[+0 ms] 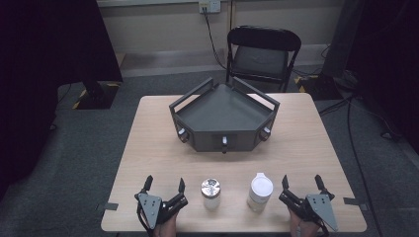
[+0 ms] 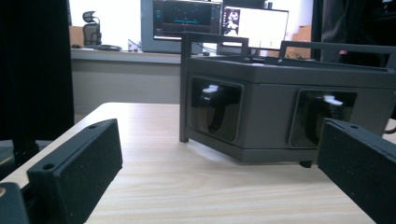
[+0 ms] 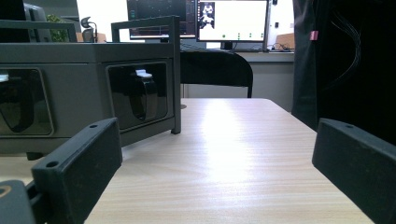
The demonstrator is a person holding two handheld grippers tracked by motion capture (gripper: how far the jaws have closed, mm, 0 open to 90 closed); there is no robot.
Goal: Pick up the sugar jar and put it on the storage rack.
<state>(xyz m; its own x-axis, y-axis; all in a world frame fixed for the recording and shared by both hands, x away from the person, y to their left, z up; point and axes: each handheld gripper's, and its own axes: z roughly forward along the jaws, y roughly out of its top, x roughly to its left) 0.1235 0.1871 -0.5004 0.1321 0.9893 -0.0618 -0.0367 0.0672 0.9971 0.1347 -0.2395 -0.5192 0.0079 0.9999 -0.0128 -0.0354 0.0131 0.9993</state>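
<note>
Resting at the near edge of the table [image 1: 148, 128], I hold my left gripper [image 1: 164, 185] with its jaws spread wide and nothing between them. My right gripper [image 1: 301, 181] sits at the same edge on the other side, jaws just as wide apart and just as empty.

Between the two grippers stand two small containers, side by side but apart from each other. The jar with the shiny metal lid [image 1: 211, 193] is just beside my left gripper, upright. The white bottle [image 1: 260, 191] with its white cap stands upright just beside my right gripper. Neither gripper touches either one.

Farther across the table, well beyond the containers, sits the dark grey angular tray [image 1: 225, 121] with raised rails along its back sides and small knobs on its front faces. In the left gripper view I look between my jaws at two of its recessed front panels [image 2: 215, 109], and bare wood lies between them and me. In the right gripper view the tray [image 3: 84, 88] stands off to the left. Behind the table is a black folding chair [image 1: 263, 54].
</note>
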